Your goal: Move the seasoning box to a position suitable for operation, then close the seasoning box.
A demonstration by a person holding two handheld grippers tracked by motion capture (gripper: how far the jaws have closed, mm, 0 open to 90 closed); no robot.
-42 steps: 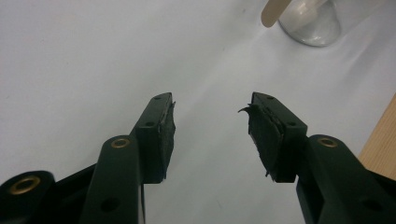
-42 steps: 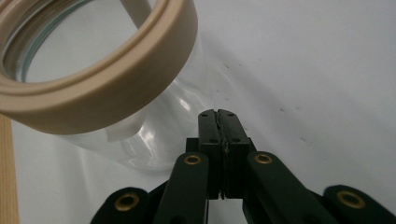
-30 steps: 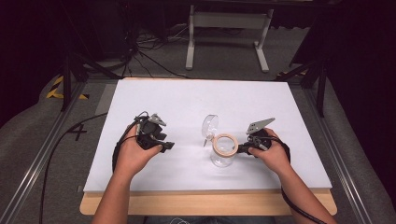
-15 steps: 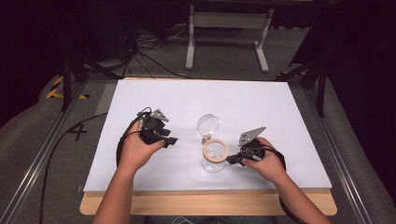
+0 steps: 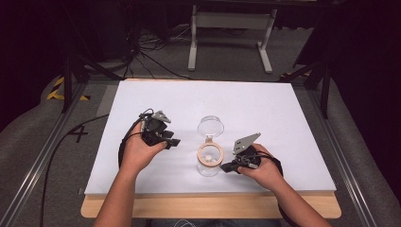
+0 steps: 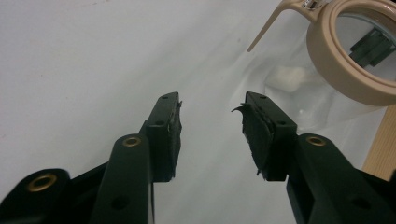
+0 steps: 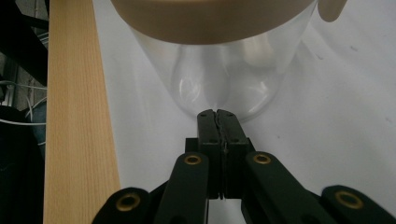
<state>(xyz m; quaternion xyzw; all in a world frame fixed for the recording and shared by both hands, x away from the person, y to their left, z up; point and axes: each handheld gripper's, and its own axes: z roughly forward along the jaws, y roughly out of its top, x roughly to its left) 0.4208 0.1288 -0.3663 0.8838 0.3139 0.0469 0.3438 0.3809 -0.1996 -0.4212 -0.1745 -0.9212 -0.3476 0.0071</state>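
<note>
A clear jar (image 5: pixel 209 160) with a beige rim stands near the front of the white tabletop, its clear lid (image 5: pixel 211 126) hinged open behind it. Something small and white (image 6: pixel 288 77) lies inside the jar (image 6: pixel 359 60). My left gripper (image 5: pixel 174 142) is to the jar's left and apart from it. It (image 6: pixel 212 105) is open; its jaws have just been closing a little, with nothing between them. My right gripper (image 5: pixel 223 167) is shut, and its tips (image 7: pixel 218 113) rest at the jar's lower wall (image 7: pixel 210 79) with nothing held.
The white surface (image 5: pixel 283 109) lies on a wooden table whose front edge (image 5: pixel 213 208) runs close behind the jar (image 7: pixel 79 116). A metal stand (image 5: pixel 227 21) and cables sit on the floor beyond the far edge.
The right gripper and the jar have shifted left and toward the table's front edge. The left hand has stayed in place, its jaws slightly narrower.
</note>
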